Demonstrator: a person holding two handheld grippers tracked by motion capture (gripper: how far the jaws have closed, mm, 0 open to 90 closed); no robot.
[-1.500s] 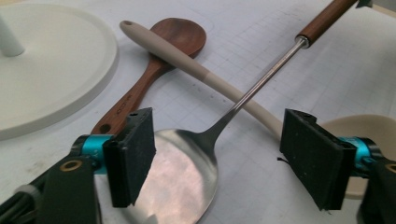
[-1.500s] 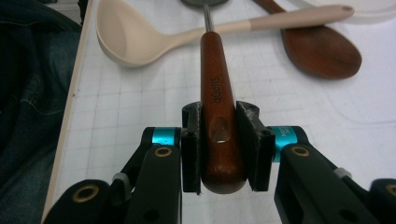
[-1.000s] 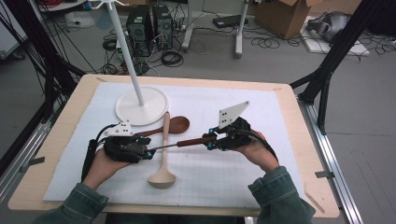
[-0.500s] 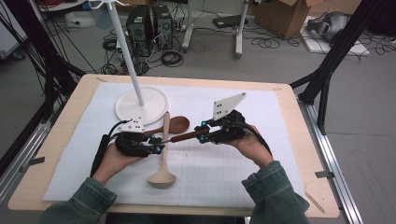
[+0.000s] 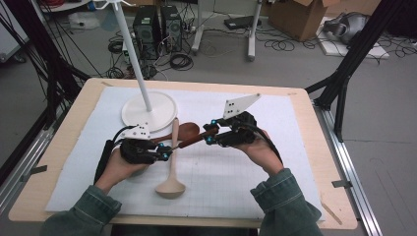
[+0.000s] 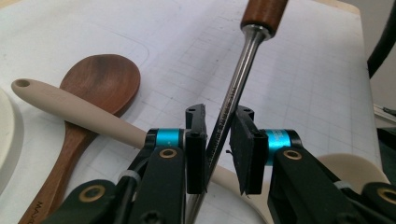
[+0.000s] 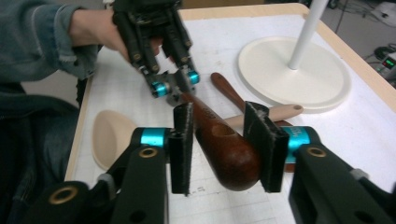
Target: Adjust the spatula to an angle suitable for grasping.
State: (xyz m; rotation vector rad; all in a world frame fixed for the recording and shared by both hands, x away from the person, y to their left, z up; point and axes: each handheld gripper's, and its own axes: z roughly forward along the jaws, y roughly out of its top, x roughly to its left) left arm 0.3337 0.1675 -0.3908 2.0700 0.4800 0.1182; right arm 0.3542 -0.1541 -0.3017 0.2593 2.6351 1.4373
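Note:
A tool with a brown wooden handle (image 5: pixel 195 139) and a metal shaft (image 6: pixel 236 79) hangs tilted above the mat between my grippers. My left gripper (image 5: pixel 167 153) has just been closing and is shut on the shaft, with both pads against it in the left gripper view (image 6: pixel 218 135). My right gripper (image 7: pixel 219 140) has just been opening. The rounded handle end (image 7: pixel 229 158) sits between its pads with a gap on the left side. Under the tool lie a beige spoon (image 5: pixel 172 169) and a dark wooden spoon (image 5: pixel 188 130), crossed on the mat.
A white round stand base (image 5: pixel 150 110) with a thin pole (image 5: pixel 133 54) stands at the back left, right beside the spoons. A white gridded mat (image 5: pixel 275 123) covers the wooden table (image 5: pixel 314 162). Black frame legs and cables lie beyond the table.
Both hands have shifted slightly toward the stand. The left jaws have closed in on the shaft. The handle end has risen, so the tool now tilts up to the right.

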